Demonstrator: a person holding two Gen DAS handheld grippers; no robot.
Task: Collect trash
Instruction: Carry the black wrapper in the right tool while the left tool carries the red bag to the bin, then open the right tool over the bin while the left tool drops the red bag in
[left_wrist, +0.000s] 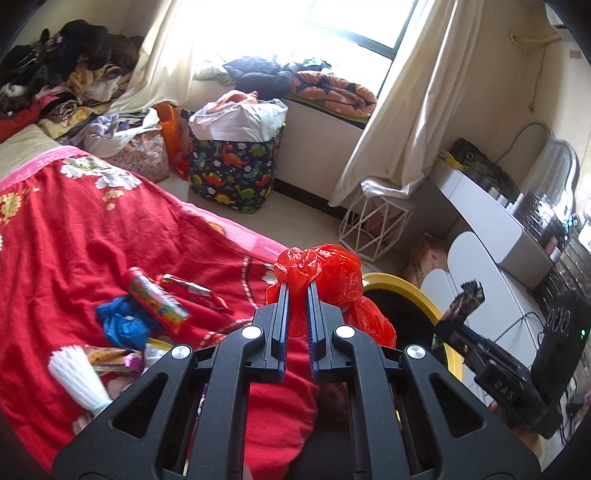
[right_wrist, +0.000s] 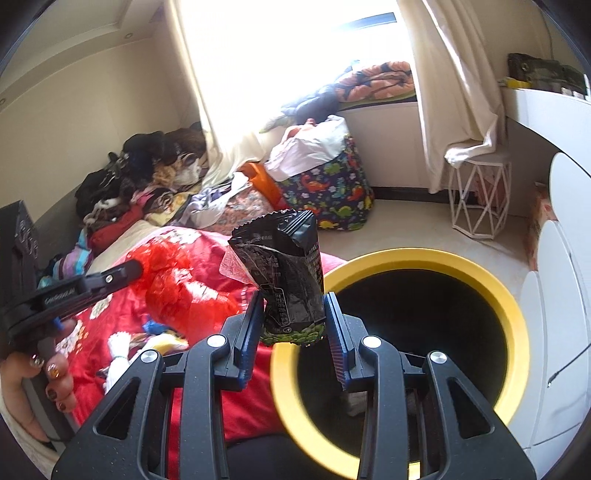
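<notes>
Trash in the left wrist view: a red plastic bag (left_wrist: 325, 273) is pinched at 12 o'clock by the left gripper (left_wrist: 297, 286). Candy wrappers (left_wrist: 159, 299) and a blue bag (left_wrist: 122, 321) lie on the red blanket (left_wrist: 92, 229) at 9 o'clock.

Right wrist view: the right gripper (right_wrist: 291, 299) clamps a black snack wrapper (right_wrist: 284, 273) upright; the yellow-rimmed bin (right_wrist: 513, 306) sits at 3 o'clock.

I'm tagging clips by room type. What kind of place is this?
Most likely a lived-in bedroom: a bed under a red floral bedspread, piles of clothes by the curtained window, and a dinosaur-print fabric hamper on the floor.
</notes>
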